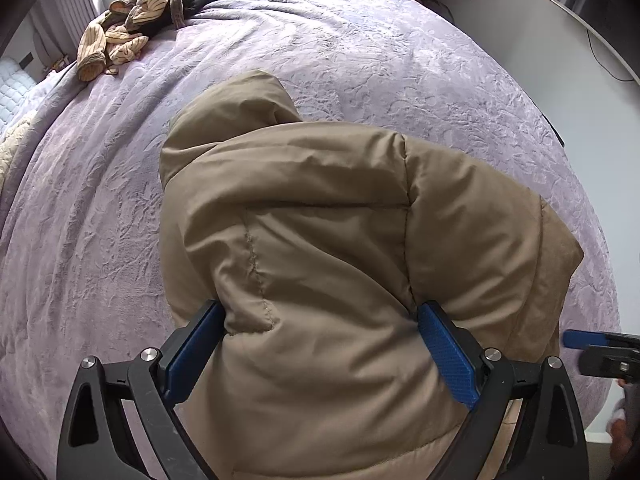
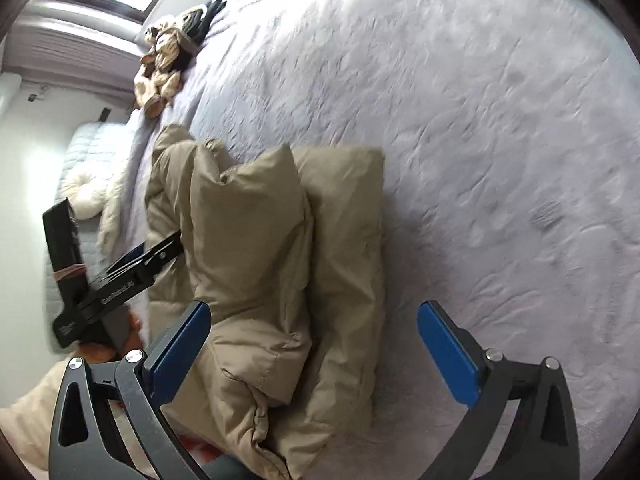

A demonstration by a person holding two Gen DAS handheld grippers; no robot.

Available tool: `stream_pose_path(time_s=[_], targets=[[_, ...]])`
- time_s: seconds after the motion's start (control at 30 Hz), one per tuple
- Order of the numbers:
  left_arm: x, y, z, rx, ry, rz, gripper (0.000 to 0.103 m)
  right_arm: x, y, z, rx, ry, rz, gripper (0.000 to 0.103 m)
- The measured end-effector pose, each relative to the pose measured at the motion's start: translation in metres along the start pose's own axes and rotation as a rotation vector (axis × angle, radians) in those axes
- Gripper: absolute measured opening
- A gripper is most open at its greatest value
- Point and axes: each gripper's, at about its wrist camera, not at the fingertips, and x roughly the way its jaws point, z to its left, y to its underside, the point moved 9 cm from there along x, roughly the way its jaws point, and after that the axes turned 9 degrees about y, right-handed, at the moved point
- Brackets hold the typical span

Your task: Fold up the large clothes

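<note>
We see the puffy tan padded jacket (image 1: 320, 248) filling the near middle of the lilac textured bedspread (image 1: 400, 60); open bedspread lies far and right of it. Far left, a crumpled striped beige garment heap (image 1: 128, 20) blocks that corner.

Left gripper (image 1: 320, 344) fingers (image 1: 448, 356) spread wide; right gripper (image 2: 316, 348) likewise spread.

Tan puffer jacket (image 1: 320, 240), folded on bed.
</note>
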Motion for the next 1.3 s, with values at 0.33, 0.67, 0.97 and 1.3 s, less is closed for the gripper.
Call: stream_pose_path(time_s=[0.33,0.67,0.97,1.3], targets=[[-0.029,0.002,0.035,-0.036,0.194,0.025,0.102,0.071,-0.002,-0.001,0.026,-0.077,0.175,0.103],[0.008,0.046,0.105,-0.495,0.701,0.161,0.102,0.082,0.0,-0.002,0.036,-0.188,0.197,0.103],[0.044,0.051,0.084,-0.512,0.82,0.198,0.103,0.088,-0.012,0.012,-0.02,-0.278,0.218,0.103],[0.024,0.044,0.059,-0.493,0.728,0.096,0.09,0.099,-0.021,0.039,0.03,-0.322,0.203,0.074]])
